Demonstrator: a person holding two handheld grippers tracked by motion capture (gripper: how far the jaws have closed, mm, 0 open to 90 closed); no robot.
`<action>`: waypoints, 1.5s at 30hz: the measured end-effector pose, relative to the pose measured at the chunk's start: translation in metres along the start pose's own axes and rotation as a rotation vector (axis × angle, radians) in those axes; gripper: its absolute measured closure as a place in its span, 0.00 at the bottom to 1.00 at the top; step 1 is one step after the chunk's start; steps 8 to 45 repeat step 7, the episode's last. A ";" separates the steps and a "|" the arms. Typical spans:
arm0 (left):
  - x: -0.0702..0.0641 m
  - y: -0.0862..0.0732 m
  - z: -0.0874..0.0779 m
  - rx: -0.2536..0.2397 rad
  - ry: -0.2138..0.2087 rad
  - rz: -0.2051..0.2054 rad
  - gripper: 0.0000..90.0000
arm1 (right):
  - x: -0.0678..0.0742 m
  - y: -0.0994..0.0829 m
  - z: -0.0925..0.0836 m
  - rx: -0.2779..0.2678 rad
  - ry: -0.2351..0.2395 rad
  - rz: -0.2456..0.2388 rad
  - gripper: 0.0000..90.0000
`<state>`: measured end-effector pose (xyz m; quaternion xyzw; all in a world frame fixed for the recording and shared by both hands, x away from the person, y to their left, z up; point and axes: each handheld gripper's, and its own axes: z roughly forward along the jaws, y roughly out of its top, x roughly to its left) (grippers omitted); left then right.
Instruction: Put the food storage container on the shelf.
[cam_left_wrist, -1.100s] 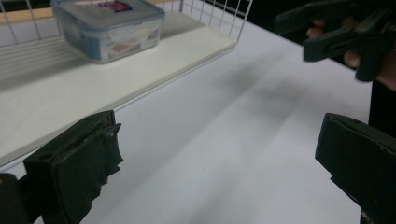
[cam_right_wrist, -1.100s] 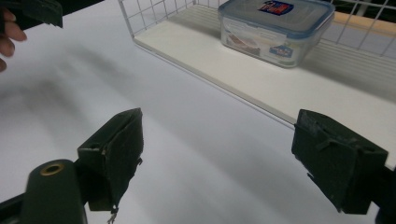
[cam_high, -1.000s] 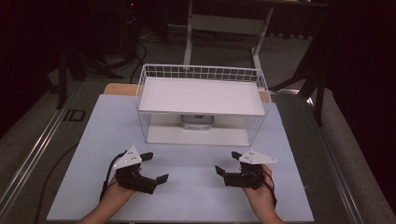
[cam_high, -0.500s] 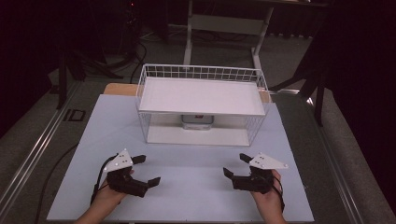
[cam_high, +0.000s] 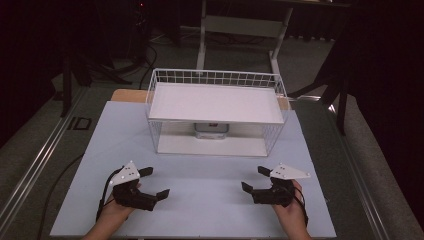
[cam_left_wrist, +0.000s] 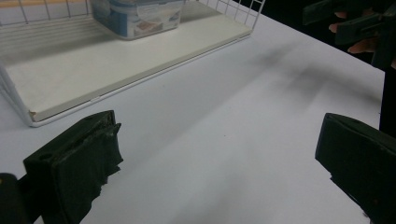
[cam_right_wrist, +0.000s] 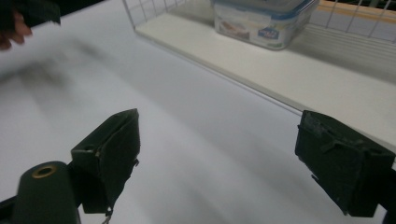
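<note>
White wire shelf (cam_high: 216, 107) stands at the back of the counter (cam_high: 200, 200), with a plastic box (cam_high: 211, 130) tucked on its lower board. Left claw (cam_high: 152, 184) and right claw (cam_high: 252, 180) rest near the front edge, well apart from the box, jaws spread wide and empty, likely poised to reach in for it.

A dim room with a grey floor (cam_high: 45, 150) surrounds the pale table (cam_high: 100, 145), behind which a white desk frame (cam_high: 240, 27) stands against darkness among black stand legs (cam_high: 67, 70).
</note>
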<state>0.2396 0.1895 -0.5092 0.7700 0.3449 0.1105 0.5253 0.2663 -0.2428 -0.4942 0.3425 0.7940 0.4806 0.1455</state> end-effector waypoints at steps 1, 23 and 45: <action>0.000 0.000 0.000 -0.002 0.001 0.000 0.01 | 0.000 0.000 0.001 0.006 -0.003 -0.010 0.16; -0.001 0.000 0.003 0.000 0.001 0.003 0.01 | -0.001 -0.001 0.006 0.026 -0.016 -0.017 0.16; -0.001 0.000 0.003 0.000 0.001 0.003 0.01 | -0.001 -0.001 0.006 0.026 -0.016 -0.017 0.16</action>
